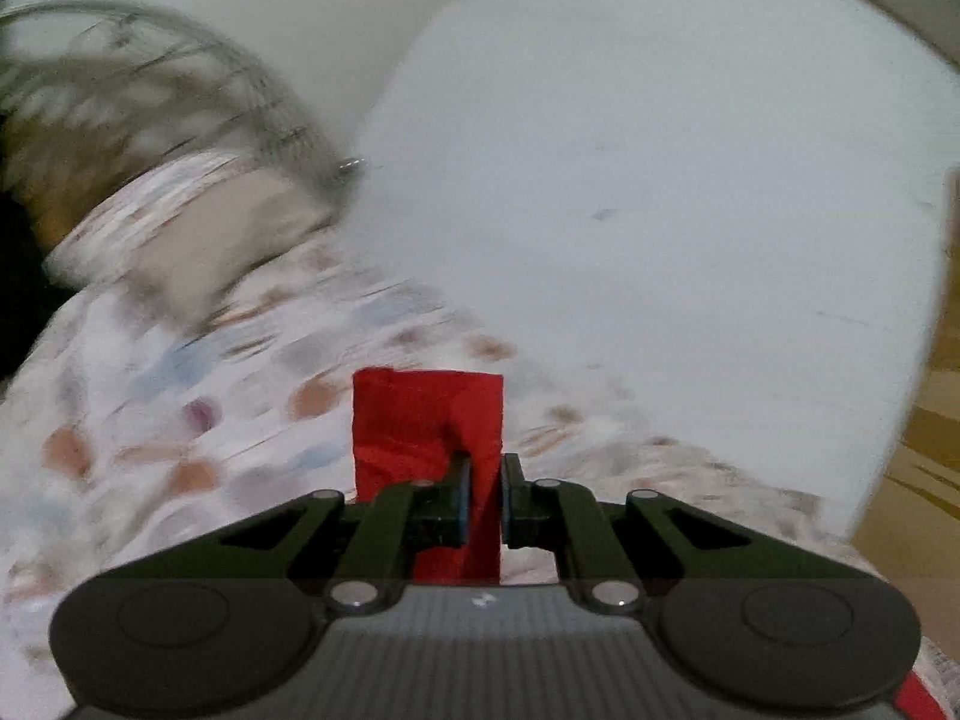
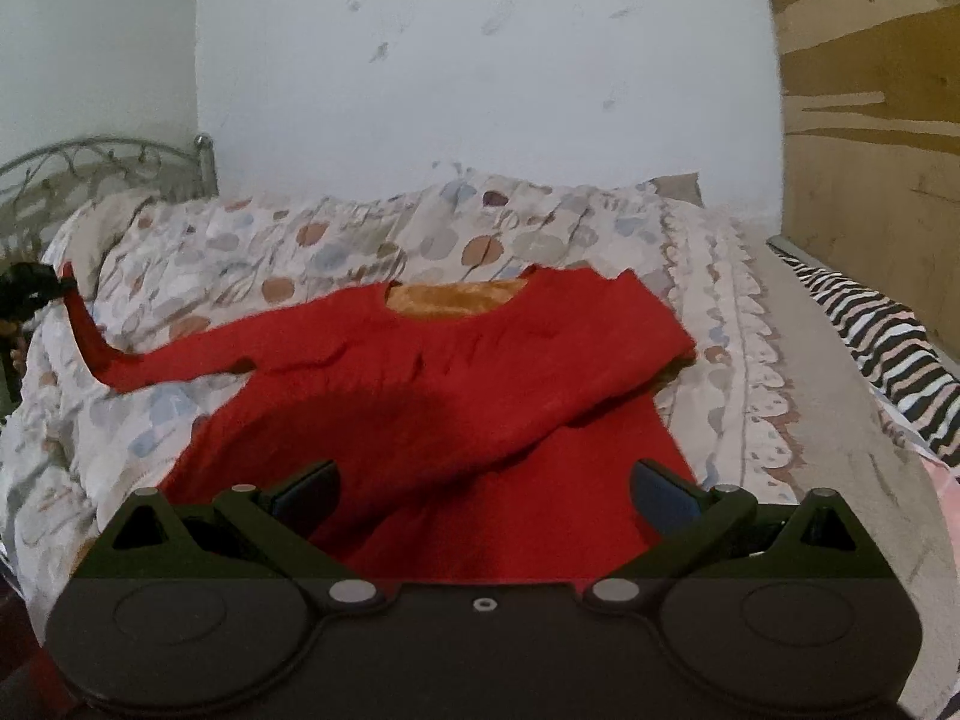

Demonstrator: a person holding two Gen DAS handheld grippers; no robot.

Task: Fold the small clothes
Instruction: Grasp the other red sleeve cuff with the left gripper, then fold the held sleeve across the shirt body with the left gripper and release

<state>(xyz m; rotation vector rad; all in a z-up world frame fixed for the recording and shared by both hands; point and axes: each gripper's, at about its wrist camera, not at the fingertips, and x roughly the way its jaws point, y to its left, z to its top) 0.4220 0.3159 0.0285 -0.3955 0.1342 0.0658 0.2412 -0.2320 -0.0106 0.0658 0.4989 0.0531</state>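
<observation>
A red long-sleeved top (image 2: 432,384) with a golden lining at the neck lies spread on the patterned bedspread (image 2: 336,240). Its right sleeve is folded across the body. Its left sleeve (image 2: 114,354) stretches out to the far left, where my left gripper (image 2: 30,288) holds its cuff. In the left wrist view my left gripper (image 1: 483,483) is shut on the red sleeve cuff (image 1: 426,426), lifted over the bedspread (image 1: 180,396). My right gripper (image 2: 483,480) is open and empty, just above the top's lower hem.
A metal headboard (image 2: 102,162) stands at the left, also in the left wrist view (image 1: 180,72). A white wall (image 2: 480,60) is behind the bed. A wooden panel (image 2: 870,120) and zebra-striped cloth (image 2: 888,336) lie at the right.
</observation>
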